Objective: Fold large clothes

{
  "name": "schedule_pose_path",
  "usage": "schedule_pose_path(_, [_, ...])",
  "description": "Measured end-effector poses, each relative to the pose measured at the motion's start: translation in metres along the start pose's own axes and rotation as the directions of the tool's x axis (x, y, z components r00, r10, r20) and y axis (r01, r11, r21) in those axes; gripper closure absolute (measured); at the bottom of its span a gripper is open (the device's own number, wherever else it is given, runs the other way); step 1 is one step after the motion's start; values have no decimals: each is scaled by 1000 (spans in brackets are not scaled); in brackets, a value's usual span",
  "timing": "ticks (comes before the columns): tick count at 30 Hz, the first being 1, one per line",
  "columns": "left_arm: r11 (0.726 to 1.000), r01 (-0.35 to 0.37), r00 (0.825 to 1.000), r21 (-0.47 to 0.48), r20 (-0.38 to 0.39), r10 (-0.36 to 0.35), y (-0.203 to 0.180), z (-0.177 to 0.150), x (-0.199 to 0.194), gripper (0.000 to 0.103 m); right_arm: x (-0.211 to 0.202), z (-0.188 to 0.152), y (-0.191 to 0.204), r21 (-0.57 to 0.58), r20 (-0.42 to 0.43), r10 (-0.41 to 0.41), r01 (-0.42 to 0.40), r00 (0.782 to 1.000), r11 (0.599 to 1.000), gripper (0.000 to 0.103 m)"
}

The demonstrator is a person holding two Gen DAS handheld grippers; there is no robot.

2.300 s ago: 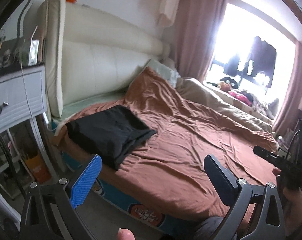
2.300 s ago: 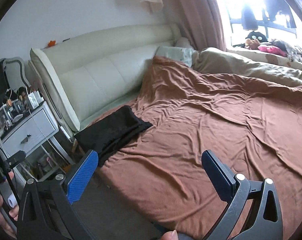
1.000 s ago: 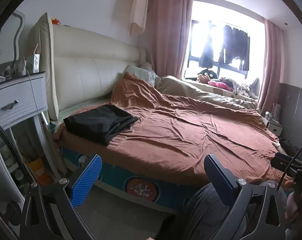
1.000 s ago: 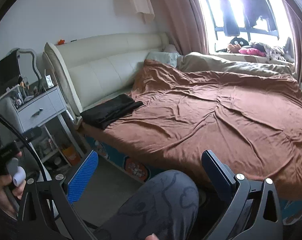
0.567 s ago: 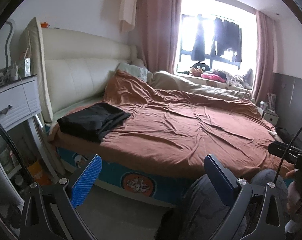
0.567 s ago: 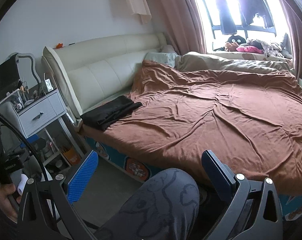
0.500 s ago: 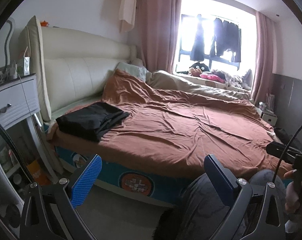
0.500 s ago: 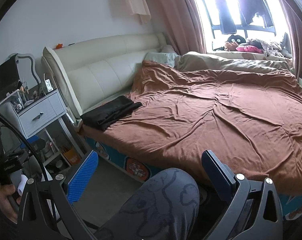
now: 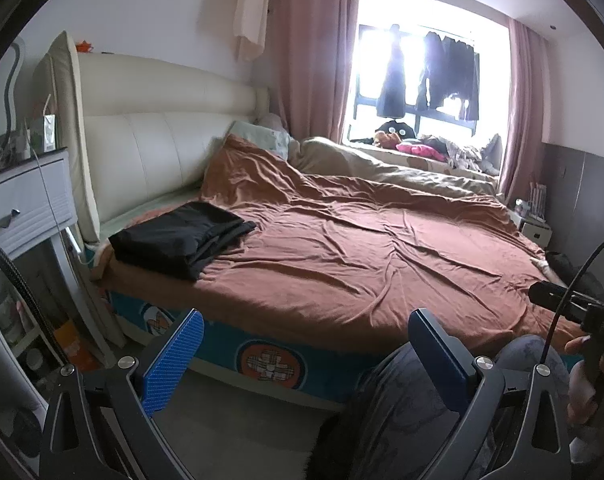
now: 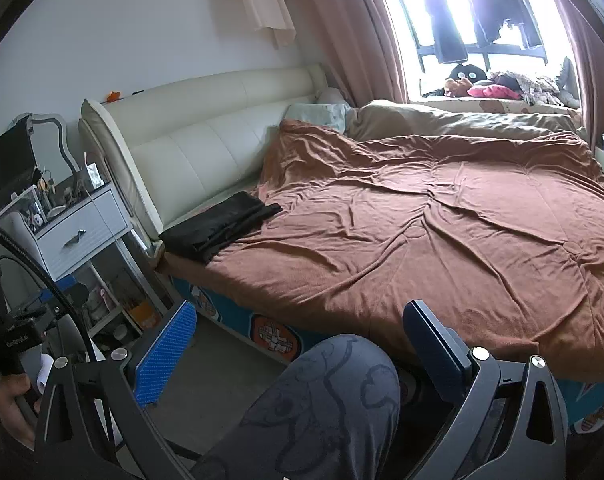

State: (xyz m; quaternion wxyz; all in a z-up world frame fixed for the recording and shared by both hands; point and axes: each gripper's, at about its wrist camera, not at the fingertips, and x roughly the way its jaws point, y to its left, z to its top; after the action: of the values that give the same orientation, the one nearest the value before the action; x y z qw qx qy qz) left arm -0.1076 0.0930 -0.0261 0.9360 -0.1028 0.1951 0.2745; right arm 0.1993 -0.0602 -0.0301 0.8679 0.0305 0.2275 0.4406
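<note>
Both claws, left (image 9: 302, 344) & right (image 10: 298, 340), gaping, empty, well off the bed (image 9: 381, 264); black stack (image 9: 182, 236) near its edge, careless grab could undo folds.

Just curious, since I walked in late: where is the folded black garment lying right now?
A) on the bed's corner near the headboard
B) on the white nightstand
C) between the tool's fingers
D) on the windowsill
A: the folded black garment lies on the brown bedspread beside the cream headboard.
</note>
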Motion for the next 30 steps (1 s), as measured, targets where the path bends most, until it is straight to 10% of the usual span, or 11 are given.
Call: schedule_pose_path(30, [999, 6, 1000, 48, -6, -6, -10, 0, 1, 0, 3, -2, 1, 3, -3, -7, 7, 1000, 1000, 0])
